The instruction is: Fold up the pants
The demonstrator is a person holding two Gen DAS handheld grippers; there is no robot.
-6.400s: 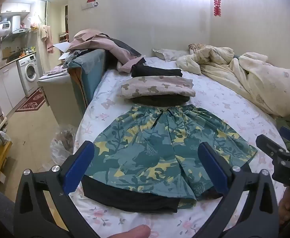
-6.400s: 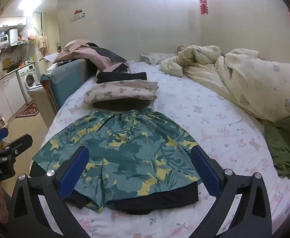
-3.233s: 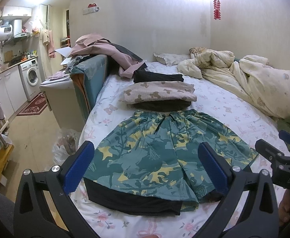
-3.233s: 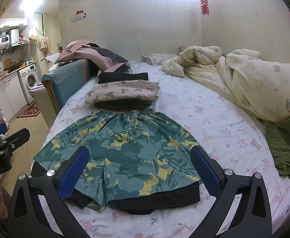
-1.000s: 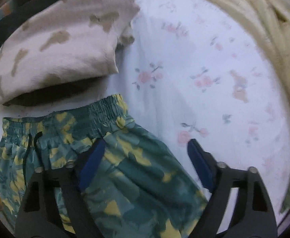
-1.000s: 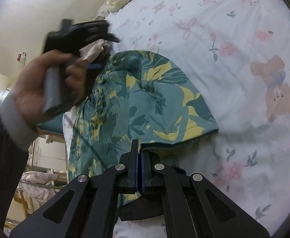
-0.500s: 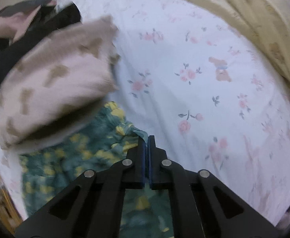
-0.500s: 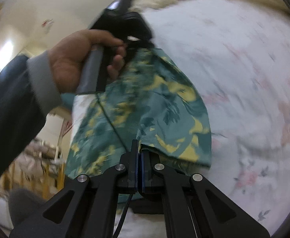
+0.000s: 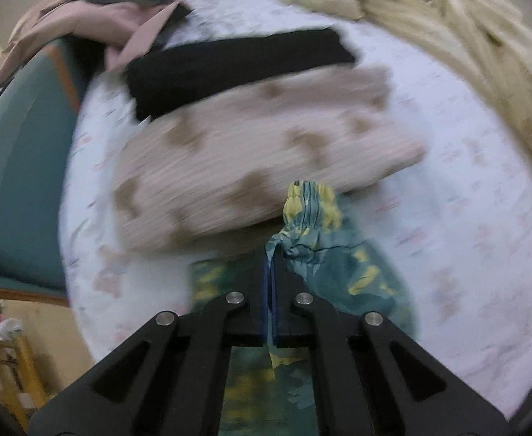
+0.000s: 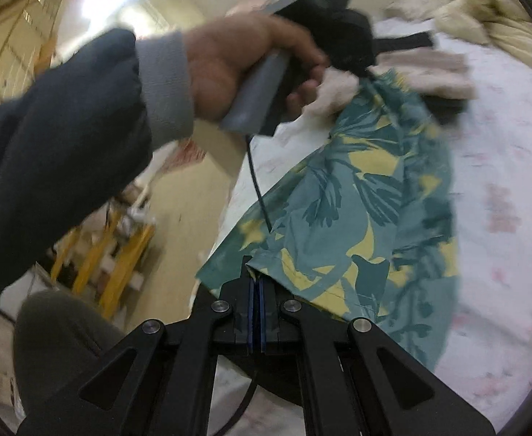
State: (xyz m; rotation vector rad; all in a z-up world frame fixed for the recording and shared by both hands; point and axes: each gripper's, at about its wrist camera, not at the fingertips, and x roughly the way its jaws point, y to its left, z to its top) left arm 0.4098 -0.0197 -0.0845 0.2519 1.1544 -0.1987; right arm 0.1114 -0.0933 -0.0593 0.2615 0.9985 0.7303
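The teal shorts with yellow leaf print [image 10: 367, 196] are lifted off the flowered bed sheet [image 10: 502, 189]. My left gripper [image 9: 270, 254] is shut on the bunched elastic waistband [image 9: 311, 210]. It also shows in the right wrist view, held by a hand [image 10: 236, 69], at the top of the shorts. My right gripper [image 10: 256, 283] is shut on the hem of a leg. The cloth hangs stretched between the two grippers above the sheet.
A folded pink pile with brown bears [image 9: 266, 152] and a folded black garment [image 9: 236, 61] lie just beyond the waistband. A cream duvet [image 9: 466, 36] fills the right side. A teal chair [image 9: 22, 152] stands at the bed's left edge, floor beyond.
Both grippers, open over the flat shorts earlier, closed on the waistband and the leg hem. They have lifted that side and carried it left, towards the bed's edge.
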